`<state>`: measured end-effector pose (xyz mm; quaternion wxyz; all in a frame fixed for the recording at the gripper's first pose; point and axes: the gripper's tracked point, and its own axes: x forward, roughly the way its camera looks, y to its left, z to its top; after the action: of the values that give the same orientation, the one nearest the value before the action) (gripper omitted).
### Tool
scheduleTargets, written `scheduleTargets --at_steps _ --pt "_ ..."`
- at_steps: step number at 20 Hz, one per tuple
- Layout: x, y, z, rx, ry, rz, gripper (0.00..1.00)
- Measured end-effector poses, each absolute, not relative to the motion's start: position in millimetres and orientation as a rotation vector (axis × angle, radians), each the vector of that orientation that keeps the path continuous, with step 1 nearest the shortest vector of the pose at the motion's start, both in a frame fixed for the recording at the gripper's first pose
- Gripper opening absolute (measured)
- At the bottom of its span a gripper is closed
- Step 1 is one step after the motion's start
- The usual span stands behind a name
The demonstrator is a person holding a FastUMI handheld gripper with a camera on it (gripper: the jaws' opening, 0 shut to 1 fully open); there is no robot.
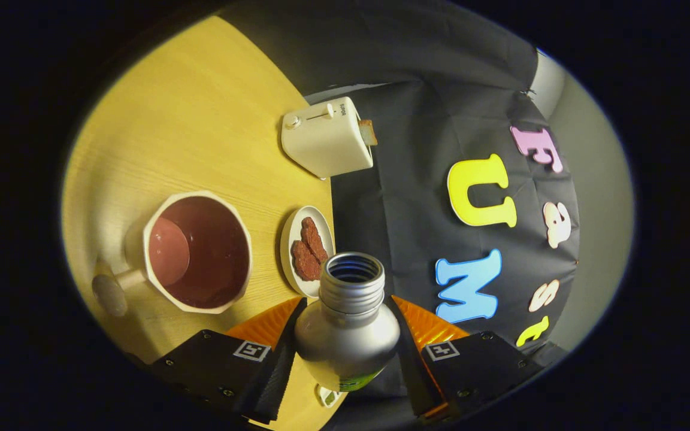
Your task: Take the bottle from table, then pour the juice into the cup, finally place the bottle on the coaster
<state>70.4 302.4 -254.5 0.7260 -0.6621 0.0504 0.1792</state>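
Note:
A silver metal bottle [348,329] with an open threaded neck sits between my fingers, and my gripper [348,344] is shut on its body. The whole scene is rolled sideways, so the bottle is tipped over. Its mouth [352,270] points past the small plate, not over the cup. The cup [198,251] is a cream mug with a dark red inside and a handle [111,290], standing on the wooden table [189,108] to one side of the bottle. An orange ribbed surface [264,326] shows behind the bottle and fingers; I cannot tell whether it is the coaster.
A small white plate [297,239] with dark red pieces lies between the cup and the bottle's neck. A cream toaster [327,137] with a slice in it stands at the table's far edge against the black cloth wall [417,179].

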Motion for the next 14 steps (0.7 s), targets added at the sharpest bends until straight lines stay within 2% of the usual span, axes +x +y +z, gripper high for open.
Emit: scheduleTargets --at_steps 14 --pt "80.6 300.3 -242.0 -1.669 0.008 0.388 0.79"
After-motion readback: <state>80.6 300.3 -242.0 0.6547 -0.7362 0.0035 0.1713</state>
